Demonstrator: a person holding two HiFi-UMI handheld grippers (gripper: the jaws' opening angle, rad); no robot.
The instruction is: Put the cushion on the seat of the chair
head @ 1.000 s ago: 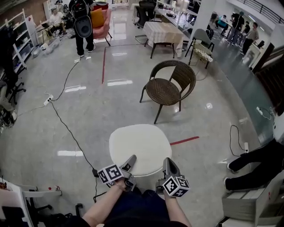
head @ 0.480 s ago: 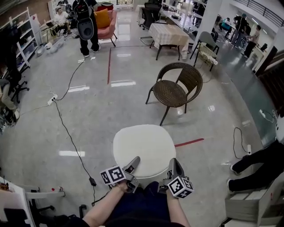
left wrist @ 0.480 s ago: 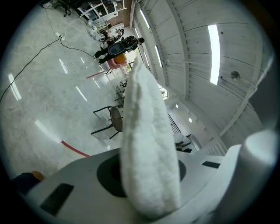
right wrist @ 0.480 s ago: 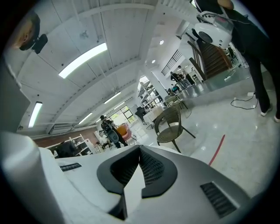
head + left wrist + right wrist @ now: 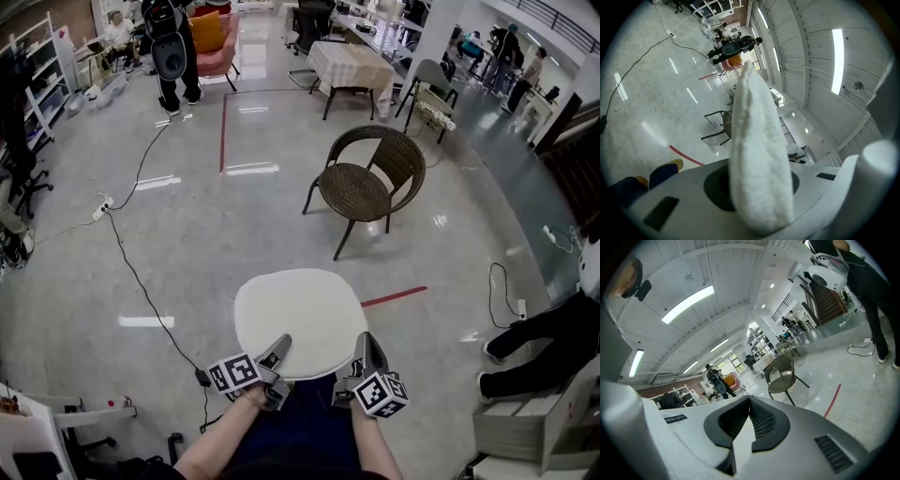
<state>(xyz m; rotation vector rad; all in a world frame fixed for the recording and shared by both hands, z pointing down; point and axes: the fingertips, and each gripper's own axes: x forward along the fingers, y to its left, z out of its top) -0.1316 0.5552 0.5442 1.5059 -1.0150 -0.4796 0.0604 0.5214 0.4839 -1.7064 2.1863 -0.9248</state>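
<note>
Not much has changed since a second ago. The left gripper is still clamped on the cushion, and the right gripper is nearly closed on its thin near edge. The cushion is held out flat over the floor, with the chair still well ahead.

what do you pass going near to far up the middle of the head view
left gripper and right gripper side by side, both clamped on the near edge → cushion → chair → table with a cloth over it
</note>
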